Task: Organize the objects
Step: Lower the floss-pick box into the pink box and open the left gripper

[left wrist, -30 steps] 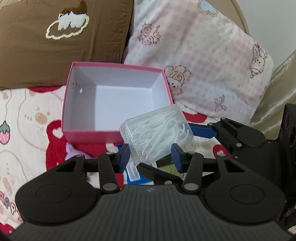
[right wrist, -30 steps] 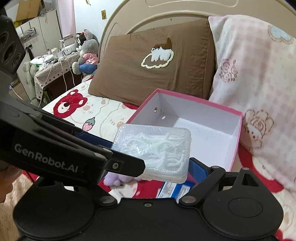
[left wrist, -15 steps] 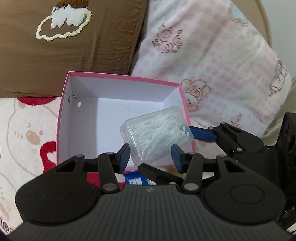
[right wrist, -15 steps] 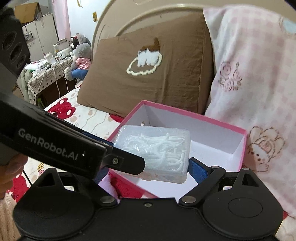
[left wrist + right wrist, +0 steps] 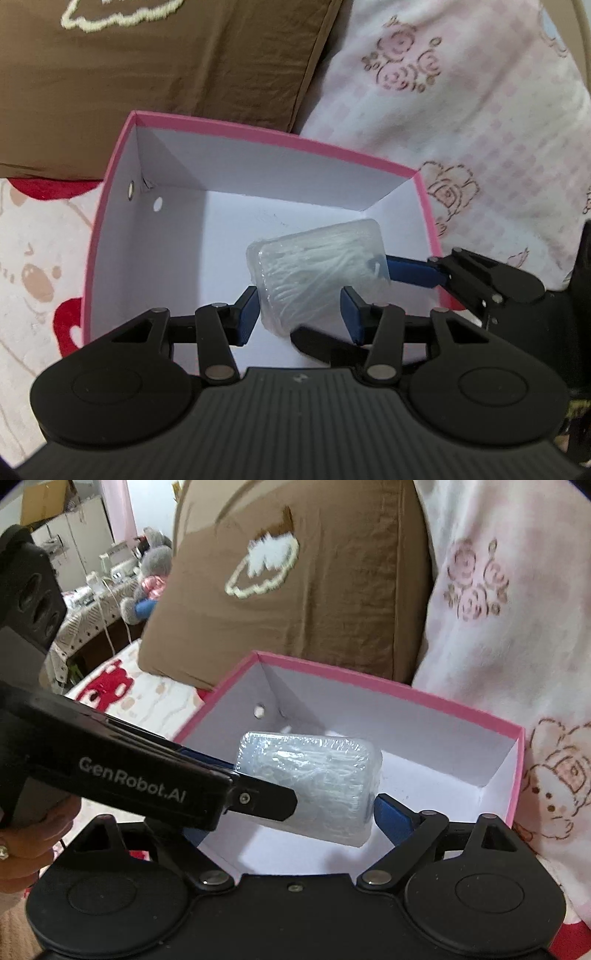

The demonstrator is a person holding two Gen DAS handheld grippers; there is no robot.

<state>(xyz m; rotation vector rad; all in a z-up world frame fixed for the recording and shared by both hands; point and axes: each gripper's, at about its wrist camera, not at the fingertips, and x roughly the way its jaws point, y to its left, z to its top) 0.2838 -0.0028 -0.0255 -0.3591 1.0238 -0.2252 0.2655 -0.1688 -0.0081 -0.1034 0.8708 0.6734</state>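
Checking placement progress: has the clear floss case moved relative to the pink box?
Yes. The floss case went from before the pink box's front edge to over its inside.

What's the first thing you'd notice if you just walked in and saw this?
A clear packet full of white sticks, pinched by the right gripper and hanging over the pink box, which looks empty inside. The left gripper sits open on either side of the packet. Behind the box lean a brown pillow with a white cloud and a pink teddy pillow.
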